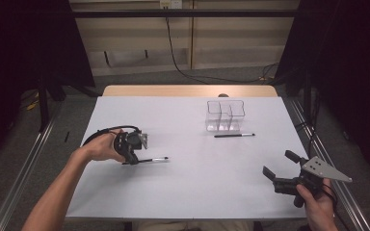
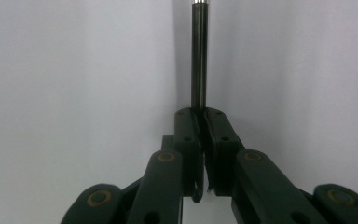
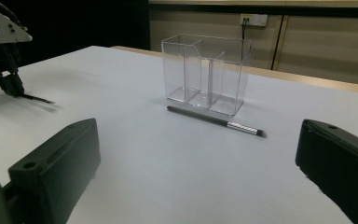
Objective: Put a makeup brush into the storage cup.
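My left gripper [image 1: 135, 161] is low on the white table [image 1: 188, 192] at the left, shut on the end of a thin dark pen [image 1: 155, 159] that points right. In the left gripper view the pen [image 2: 199, 56] runs straight up from the closed jaws [image 2: 201, 116]. A second dark pen with a silver tip [image 1: 234, 135] lies just in front of a clear divided holder [image 1: 225, 115]. My right gripper [image 1: 279, 168] hovers open at the table's right front, facing that pen [image 3: 214, 120] and the holder [image 3: 206, 72].
The table's wooden far edge [image 1: 188, 90] borders a grey floor with cables. Metal rails run along both sides. The left gripper [image 3: 11, 84] appears at the far left of the right gripper view.
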### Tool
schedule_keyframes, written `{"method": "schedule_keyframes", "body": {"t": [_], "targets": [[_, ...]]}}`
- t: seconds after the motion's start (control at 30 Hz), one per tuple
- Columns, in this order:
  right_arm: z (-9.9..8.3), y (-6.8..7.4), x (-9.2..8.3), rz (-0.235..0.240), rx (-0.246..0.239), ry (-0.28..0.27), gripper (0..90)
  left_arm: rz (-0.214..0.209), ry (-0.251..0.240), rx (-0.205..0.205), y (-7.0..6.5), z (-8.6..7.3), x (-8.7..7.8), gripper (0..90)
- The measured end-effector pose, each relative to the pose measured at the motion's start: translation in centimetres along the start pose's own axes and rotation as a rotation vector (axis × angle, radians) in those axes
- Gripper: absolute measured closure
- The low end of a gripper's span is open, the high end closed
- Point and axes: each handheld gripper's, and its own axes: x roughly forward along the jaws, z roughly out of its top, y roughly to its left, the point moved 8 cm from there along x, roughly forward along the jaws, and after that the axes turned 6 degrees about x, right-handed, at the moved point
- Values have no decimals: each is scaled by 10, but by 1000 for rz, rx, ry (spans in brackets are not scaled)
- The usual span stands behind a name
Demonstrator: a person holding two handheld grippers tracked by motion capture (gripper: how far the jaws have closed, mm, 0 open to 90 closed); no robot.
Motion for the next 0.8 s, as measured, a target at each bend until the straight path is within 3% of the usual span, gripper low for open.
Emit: {"method": "schedule_keyframes", "body": {"t": [0.1, 0.17, 0.33, 0.47, 0.53, 0.77, 0.8], "targets": [[0, 0, 0, -1, 3, -1, 0, -24, -23, -10, -1, -1, -7, 845], [0, 0, 0, -2, 3, -1, 0, -17, -45, -20, 0, -1, -11, 845], [0, 0, 0, 2, 0, 0, 0, -24, -101, -77, -1, 0, -19, 845], [0, 0, 0, 0, 2, 0, 0, -42, -196, -135, -3, 3, -26, 846], [0, 0, 0, -2, 2, 2, 0, -44, -209, -139, -3, 3, -28, 846], [0, 0, 1, -3, 6, 5, 0, -23, -327, -207, -5, 1, -36, 846], [-1, 0, 1, -3, 5, 6, 0, -20, -321, -208, -5, 0, -36, 846]]}}
